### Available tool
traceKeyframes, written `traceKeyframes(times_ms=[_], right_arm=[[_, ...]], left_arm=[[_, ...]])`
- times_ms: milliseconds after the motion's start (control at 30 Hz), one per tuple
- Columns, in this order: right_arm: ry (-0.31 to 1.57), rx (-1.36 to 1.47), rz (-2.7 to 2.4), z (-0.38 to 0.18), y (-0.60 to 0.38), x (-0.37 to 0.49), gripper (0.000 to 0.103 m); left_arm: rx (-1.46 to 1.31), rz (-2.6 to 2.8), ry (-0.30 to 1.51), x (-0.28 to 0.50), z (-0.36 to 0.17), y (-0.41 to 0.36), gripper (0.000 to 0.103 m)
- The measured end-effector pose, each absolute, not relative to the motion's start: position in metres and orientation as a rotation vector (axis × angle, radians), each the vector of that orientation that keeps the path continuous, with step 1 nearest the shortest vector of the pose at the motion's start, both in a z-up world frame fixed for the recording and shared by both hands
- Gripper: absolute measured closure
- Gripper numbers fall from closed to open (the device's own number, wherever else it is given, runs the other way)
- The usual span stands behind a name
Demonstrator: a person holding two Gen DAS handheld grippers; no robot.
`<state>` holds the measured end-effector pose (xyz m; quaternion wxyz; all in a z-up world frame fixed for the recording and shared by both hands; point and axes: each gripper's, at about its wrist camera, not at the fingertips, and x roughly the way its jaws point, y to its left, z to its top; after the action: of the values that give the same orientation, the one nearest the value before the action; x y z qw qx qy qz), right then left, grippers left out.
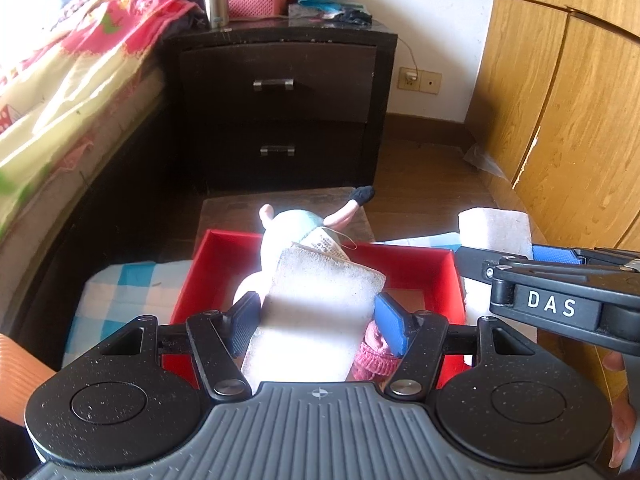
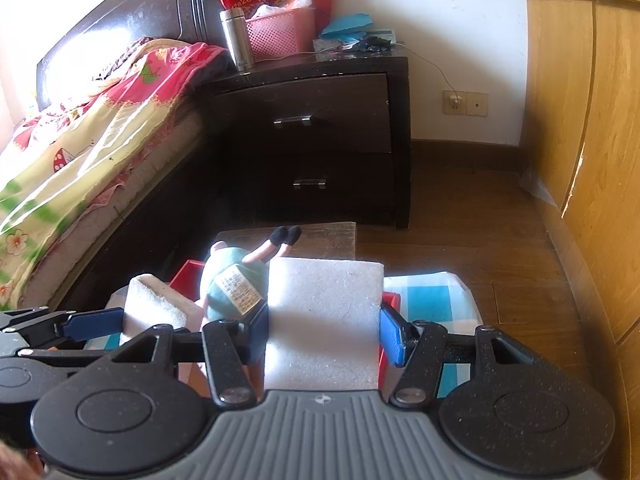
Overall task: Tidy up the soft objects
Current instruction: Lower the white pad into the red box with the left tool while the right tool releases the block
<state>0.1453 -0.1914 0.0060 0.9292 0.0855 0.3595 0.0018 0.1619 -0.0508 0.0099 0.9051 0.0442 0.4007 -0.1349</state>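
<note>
My left gripper (image 1: 318,320) is shut on a white foam block (image 1: 316,304) and holds it over the red box (image 1: 416,260). My right gripper (image 2: 323,332) is shut on a second white foam block (image 2: 324,312) beside that box (image 2: 188,270); this block also shows in the left wrist view (image 1: 494,228). A plush pig in a teal dress (image 1: 296,226) lies head down in the box with its black feet up; it also shows in the right wrist view (image 2: 234,280). A pink knitted item (image 1: 374,354) lies in the box under the left fingers.
The box stands on a blue and white checked cloth (image 2: 428,300) on a low stool (image 2: 332,236). A dark nightstand (image 1: 280,92) stands behind, a bed (image 1: 60,92) to the left and a wooden wardrobe (image 1: 568,100) to the right.
</note>
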Motion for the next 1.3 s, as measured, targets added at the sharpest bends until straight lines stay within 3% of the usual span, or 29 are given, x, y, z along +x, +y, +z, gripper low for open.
traceKeyframes(times_ms=[400,567,667,800,1300], right_arm=[[0.791,0.237,-0.005,-0.029,-0.200,0.182,0.069],[0.822,0.276,0.001,-0.045,-0.203,0.193,0.067],[0.826,0.293,-0.011,-0.049,-0.205,0.197,0.063],[0.823,0.293,-0.029,-0.051,-0.204,0.197,0.049],[0.801,0.307,-0.017,-0.020,-0.206,0.167,0.049]], left_arm=[[0.063,-0.287,0.897,0.191,-0.020,-0.060,0.039],[0.059,-0.276,0.908,0.198,-0.027,-0.058,0.028],[0.051,-0.258,0.911,0.201,-0.028,-0.053,0.026],[0.046,-0.244,0.915,0.201,-0.025,-0.049,0.024],[0.035,-0.175,0.896,0.166,0.001,-0.019,0.021]])
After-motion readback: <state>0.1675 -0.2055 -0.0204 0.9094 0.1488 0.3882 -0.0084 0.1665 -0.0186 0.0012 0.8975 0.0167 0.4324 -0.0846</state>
